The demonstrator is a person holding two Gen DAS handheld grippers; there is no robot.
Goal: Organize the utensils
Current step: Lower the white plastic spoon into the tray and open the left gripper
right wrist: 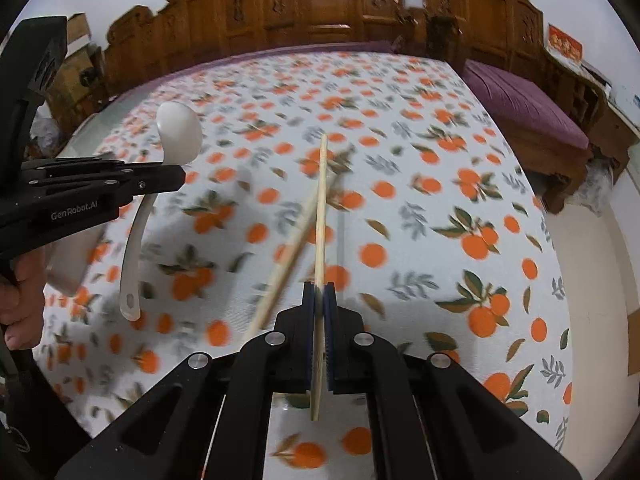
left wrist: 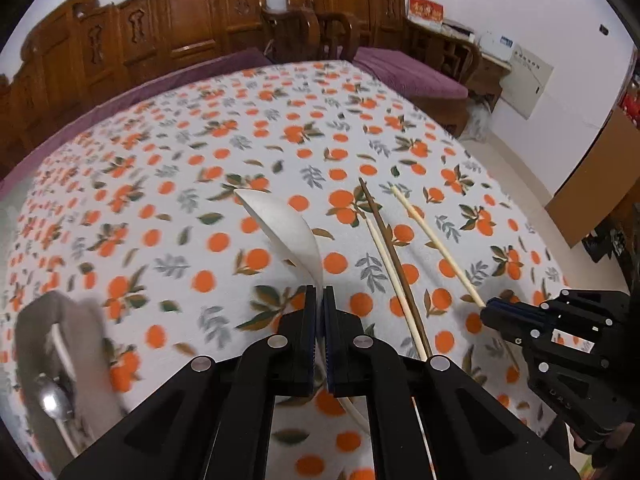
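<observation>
Item: left tool (left wrist: 319, 300), jaws clamping the handle of a white spoon (left wrist: 280, 228); bowl pointing forward and up, clear of the table (left wrist: 168, 184).

Item: right tool (right wrist: 319, 300), jaws pinching one pale chopstick (right wrist: 321, 208), its long axis running straight ahead.

Item: grey holder (left wrist: 76, 344), already carrying a metal spoon (left wrist: 54, 402), lying down-left of the left tool, so the left hand is looking nearer.

Item: dark chopstick (left wrist: 394, 268) and a second pale chopstick (left wrist: 394, 280) lying crossed on the table; only the left view is showing the holder clearly, only the right is showing the spoon's hanging handle end.
</observation>
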